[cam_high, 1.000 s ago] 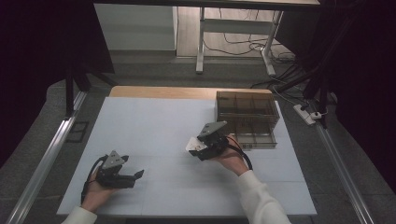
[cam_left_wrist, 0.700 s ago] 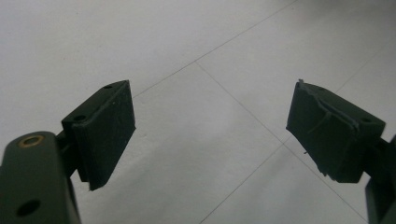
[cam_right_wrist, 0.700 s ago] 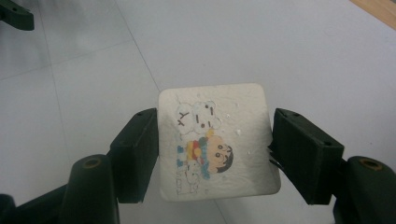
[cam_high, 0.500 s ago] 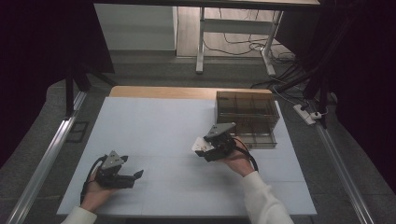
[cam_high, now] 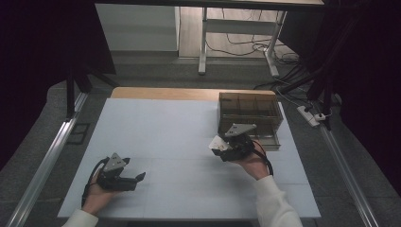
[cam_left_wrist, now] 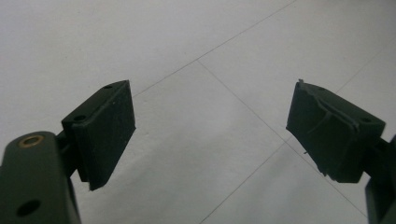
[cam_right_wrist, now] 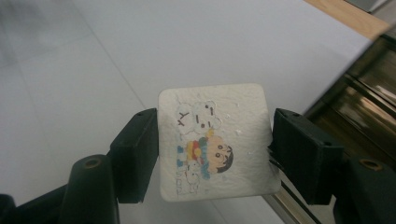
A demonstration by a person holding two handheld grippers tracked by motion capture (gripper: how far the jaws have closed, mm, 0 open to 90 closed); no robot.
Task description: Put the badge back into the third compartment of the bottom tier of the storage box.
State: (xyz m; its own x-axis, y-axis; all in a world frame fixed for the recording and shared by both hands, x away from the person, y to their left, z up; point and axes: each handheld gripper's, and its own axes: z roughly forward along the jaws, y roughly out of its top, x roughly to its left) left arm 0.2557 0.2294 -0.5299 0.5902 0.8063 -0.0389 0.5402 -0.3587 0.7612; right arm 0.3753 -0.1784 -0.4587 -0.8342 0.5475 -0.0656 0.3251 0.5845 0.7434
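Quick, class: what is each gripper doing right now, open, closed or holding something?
Left gripper: open, nothing between its jaws.
Right gripper: shut on a white square tile with a cartoon print.

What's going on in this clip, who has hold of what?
A person works at a white table with a claw in each hand. The right claw is shut on a small white square tile printed with a cartoon child, held just in front of a brown see-through compartment box. The left claw is open, with nothing between its jaws, low over the table near the person.
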